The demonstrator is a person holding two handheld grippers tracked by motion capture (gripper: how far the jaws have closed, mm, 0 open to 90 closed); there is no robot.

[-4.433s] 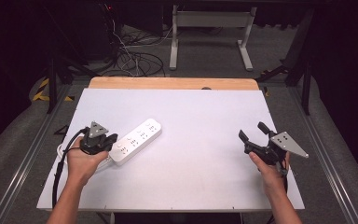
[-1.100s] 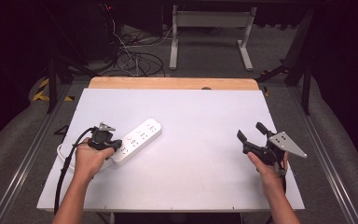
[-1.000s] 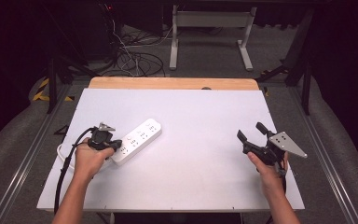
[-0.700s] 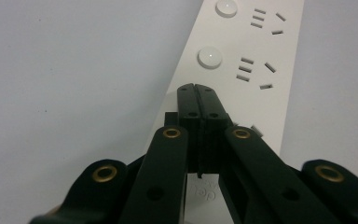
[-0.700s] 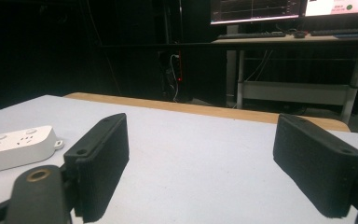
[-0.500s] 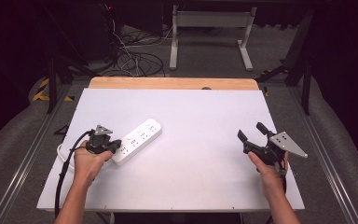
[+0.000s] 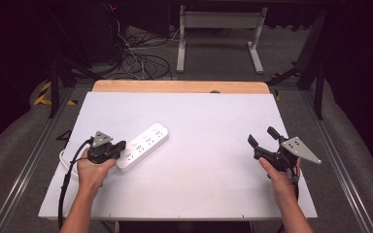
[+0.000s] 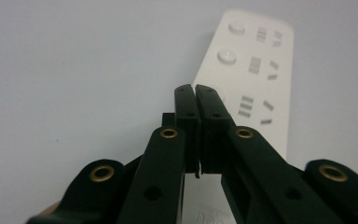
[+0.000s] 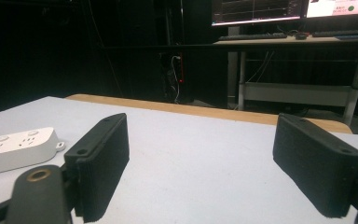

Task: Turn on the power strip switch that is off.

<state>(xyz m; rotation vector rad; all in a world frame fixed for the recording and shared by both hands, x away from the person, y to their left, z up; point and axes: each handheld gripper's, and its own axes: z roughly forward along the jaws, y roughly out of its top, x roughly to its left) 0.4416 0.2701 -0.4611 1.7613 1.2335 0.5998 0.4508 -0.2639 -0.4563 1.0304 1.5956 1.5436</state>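
Observation:
A white power strip [image 7: 143,145] lies slantwise on the left part of the white table [image 7: 204,121]. My left gripper [image 7: 121,148] is shut, and its tips rest over the strip's near end. In the left gripper view the two black jaws [image 8: 196,88] are pressed together just above the strip [image 8: 256,70], beside its row of round buttons, with nothing seen between them. My right gripper [image 7: 262,136] is held above the table's right side, open and empty. Its wide-apart pads [image 9: 102,158] frame bare table, with the strip [image 9: 14,147] far off at the left.
A wooden strip [image 7: 179,86] runs along the table's far edge. Behind it are cables on the floor [image 7: 141,58] and a white desk frame [image 7: 218,29]. A black cable [image 7: 68,170] trails from the left gripper over the near left edge.
The left hand has tilted and shifted a little at the strip's near end. The power strip and the right gripper have stayed put.

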